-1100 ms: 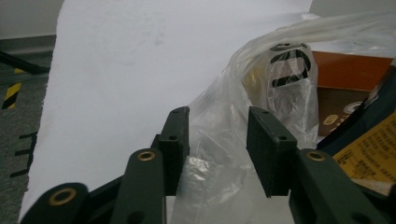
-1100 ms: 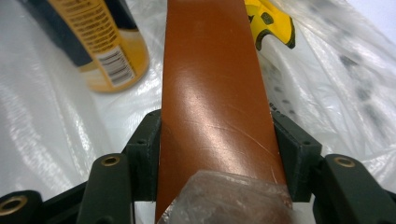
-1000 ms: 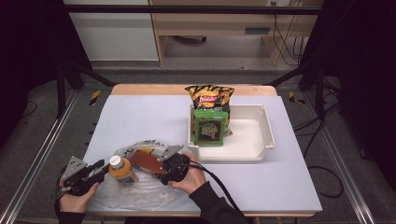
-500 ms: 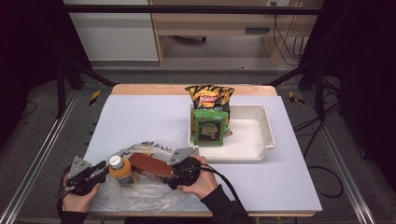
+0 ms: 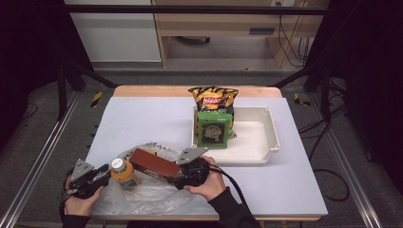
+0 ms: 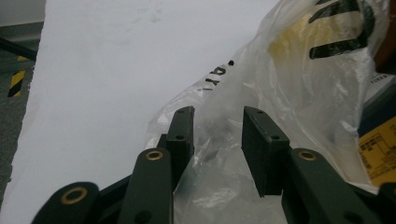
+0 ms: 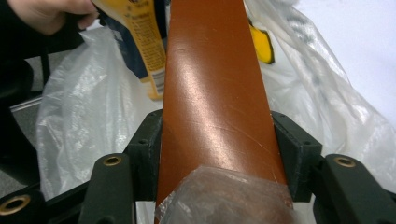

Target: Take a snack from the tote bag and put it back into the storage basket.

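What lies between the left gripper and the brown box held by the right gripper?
In the high view, an orange bottle with a pale cap stands between the left gripper and the brown box, on the clear plastic bag.

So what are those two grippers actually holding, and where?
The right gripper clamps the brown box across its sides near one end. The left gripper has clear plastic bag film between its jaws.

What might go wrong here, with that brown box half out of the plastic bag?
The right gripper clamps the brown box near one end only, so the long box could tilt or slip. The orange bottle stands close beside it and might get knocked over. The left gripper has only thin plastic bag film between its jaws, which could tear or pull free.
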A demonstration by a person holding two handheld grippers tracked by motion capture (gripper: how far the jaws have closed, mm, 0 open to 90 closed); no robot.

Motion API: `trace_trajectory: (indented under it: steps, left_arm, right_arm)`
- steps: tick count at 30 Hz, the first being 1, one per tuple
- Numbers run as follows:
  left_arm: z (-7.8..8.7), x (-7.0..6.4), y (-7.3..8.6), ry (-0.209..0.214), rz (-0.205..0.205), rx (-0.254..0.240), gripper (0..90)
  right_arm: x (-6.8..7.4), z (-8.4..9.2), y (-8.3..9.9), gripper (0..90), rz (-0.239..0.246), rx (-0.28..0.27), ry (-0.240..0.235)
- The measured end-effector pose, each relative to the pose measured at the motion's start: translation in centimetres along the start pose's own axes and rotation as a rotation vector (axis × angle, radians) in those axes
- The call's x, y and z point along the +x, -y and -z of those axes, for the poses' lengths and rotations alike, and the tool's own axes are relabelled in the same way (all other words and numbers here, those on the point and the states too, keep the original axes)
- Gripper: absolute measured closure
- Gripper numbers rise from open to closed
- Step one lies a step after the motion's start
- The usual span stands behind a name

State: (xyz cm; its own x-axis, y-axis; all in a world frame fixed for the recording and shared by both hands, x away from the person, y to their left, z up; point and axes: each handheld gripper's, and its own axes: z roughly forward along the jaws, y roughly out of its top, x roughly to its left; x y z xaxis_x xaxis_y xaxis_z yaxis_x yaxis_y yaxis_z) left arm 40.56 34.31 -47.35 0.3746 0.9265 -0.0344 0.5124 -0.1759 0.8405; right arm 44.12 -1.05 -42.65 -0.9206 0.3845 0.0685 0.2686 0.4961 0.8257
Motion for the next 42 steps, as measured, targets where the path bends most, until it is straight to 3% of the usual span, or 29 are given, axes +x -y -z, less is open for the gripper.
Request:
trace_trajectory:
  steps: [4, 8, 17, 23, 26, 29, 30, 31, 35, 42]
  left_arm:
    - [0.0, 0.0, 0.0, 0.001, -0.002, -0.004, 63.7]
    - [0.2, -0.1, -0.2, 0.008, -0.001, -0.023, 62.8]
    - [0.3, -0.2, -0.2, 0.014, -0.012, -0.033, 62.7]
    - [0.4, -0.2, -0.3, 0.016, -0.015, -0.038, 62.7]
    - [0.5, -0.2, -0.3, 0.015, -0.014, -0.041, 62.7]
    - [0.5, -0.2, -0.3, 0.015, -0.014, -0.041, 62.6]
    - [0.5, -0.2, -0.3, 0.015, -0.014, -0.041, 62.6]
    - [0.4, -0.3, -0.3, 0.018, -0.012, -0.042, 62.6]
    - [0.4, -0.3, -0.3, 0.017, -0.014, -0.04, 62.6]
    - [0.4, -0.3, -0.3, 0.019, -0.015, -0.038, 62.6]
  right_arm:
    - [0.0, 0.4, -0.2, 43.7, -0.009, -0.038, 0.0]
    - [-0.2, 0.8, -0.8, 43.7, -0.02, -0.096, 0.03]
    - [-0.3, 0.3, -2.6, 43.6, -0.059, -0.218, 0.063]
    - [-0.3, 0.1, -3.5, 43.5, -0.078, -0.266, 0.053]
    - [0.0, 0.1, -3.5, 43.5, -0.053, -0.219, 0.041]
    - [0.2, -0.1, -2.8, 43.6, -0.023, -0.134, 0.071]
    - [0.2, -0.1, -2.8, 43.6, -0.023, -0.134, 0.071]
    - [0.0, -0.3, -2.0, 43.6, -0.019, -0.086, 0.096]
    - [-0.5, -1.0, -0.7, 43.5, -0.027, -0.004, 0.119]
    - [-0.5, -3.3, -0.1, 43.5, -0.012, 0.078, 0.133]
